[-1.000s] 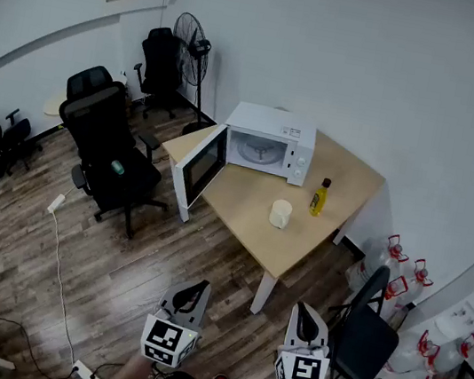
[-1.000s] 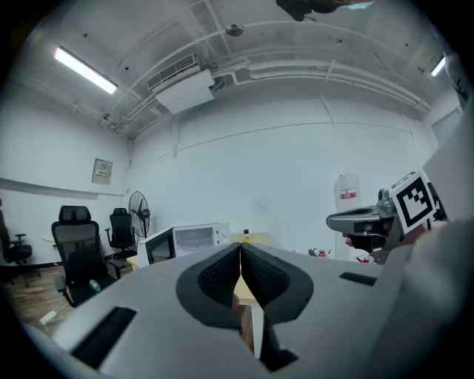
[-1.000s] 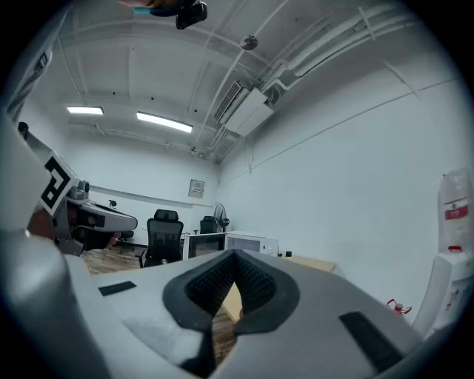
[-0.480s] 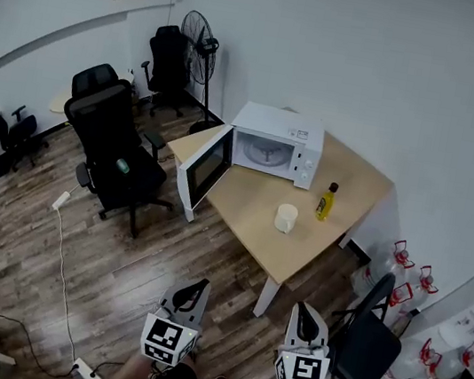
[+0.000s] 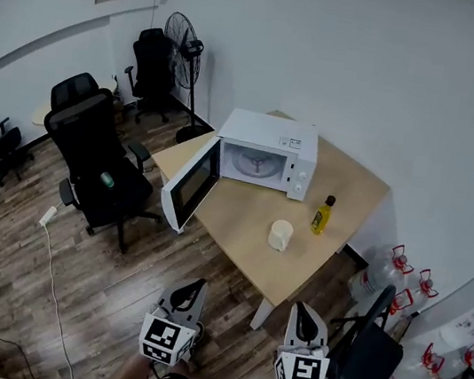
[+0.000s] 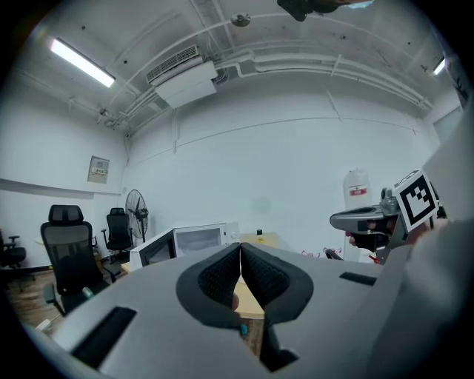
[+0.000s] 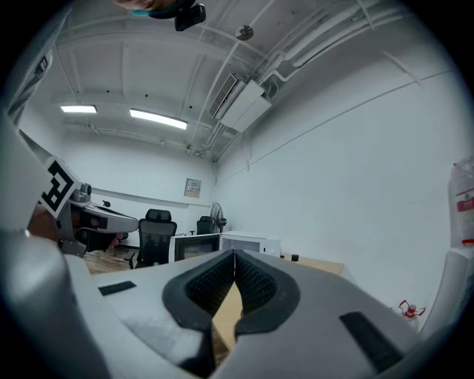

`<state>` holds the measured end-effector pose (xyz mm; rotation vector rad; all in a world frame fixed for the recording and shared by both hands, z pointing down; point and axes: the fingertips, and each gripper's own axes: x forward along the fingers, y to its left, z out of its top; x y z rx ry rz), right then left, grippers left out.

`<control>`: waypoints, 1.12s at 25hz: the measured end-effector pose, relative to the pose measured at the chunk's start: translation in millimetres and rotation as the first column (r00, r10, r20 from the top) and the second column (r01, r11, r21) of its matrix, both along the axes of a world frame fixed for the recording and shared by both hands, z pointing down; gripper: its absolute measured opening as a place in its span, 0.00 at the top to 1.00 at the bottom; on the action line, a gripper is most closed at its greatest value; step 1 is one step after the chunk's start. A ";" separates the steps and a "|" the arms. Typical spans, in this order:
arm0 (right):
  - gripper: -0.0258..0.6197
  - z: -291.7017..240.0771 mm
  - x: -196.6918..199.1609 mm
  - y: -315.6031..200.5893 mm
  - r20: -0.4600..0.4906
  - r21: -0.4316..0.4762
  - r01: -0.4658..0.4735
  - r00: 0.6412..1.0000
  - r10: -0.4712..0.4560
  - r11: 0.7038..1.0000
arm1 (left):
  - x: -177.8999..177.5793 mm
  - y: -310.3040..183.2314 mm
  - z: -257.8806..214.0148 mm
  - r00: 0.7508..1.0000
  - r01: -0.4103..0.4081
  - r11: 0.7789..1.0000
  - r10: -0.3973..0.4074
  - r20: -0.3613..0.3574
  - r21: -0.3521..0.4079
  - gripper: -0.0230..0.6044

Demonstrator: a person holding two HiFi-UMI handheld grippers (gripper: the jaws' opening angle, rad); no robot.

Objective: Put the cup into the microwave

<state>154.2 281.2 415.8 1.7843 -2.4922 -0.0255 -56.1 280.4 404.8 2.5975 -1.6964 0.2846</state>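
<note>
While the cup point(image 5: 280, 234) stands on the table point(image 5: 237, 216), left tool point(image 5: 196, 285) and right tool point(image 5: 302, 309) — both empty — sit pressed together.

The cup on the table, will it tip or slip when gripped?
The cup stands upright and looks squat, so it probably resists tipping. Its pale side looks smooth, so a grip might slip slightly. Its material is too small to tell; it could be fragile.

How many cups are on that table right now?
1. The cup stands on the table, in front of the open microwave, beside the yellow bottle. Another could hide behind the microwave.
</note>
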 end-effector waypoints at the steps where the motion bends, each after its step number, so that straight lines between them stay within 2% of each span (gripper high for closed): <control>1: 0.93 0.6 -1.5 -11.6 0.002 0.001 -0.015 1.000 0.015 1.000 | -1.8 -14.3 1.3 1.000 -0.013 1.000 0.013 0.000 -0.002 0.93; 7: 0.93 2.2 -11.3 -82.1 0.017 -0.022 -0.108 0.994 0.109 0.994 | -6.6 -104.9 3.6 0.993 -0.118 0.992 0.119 0.006 -0.036 0.93; 14: 0.93 18.5 -21.1 -157.0 0.022 -0.072 -0.204 0.978 0.206 0.976 | -6.0 -201.9 16.6 0.975 -0.223 0.972 0.224 -0.006 -0.076 0.93; 21: 0.93 56.6 -14.8 -210.5 0.023 -0.149 -0.293 0.954 0.300 0.944 | 8.2 -274.4 49.2 0.944 -0.327 0.935 0.329 -0.009 -0.135 0.93; 28: 0.93 104.4 -1.8 -243.0 0.010 -0.229 -0.341 0.936 0.352 0.912 | 29.9 -320.2 101.0 0.916 -0.395 0.894 0.402 -0.014 -0.213 0.93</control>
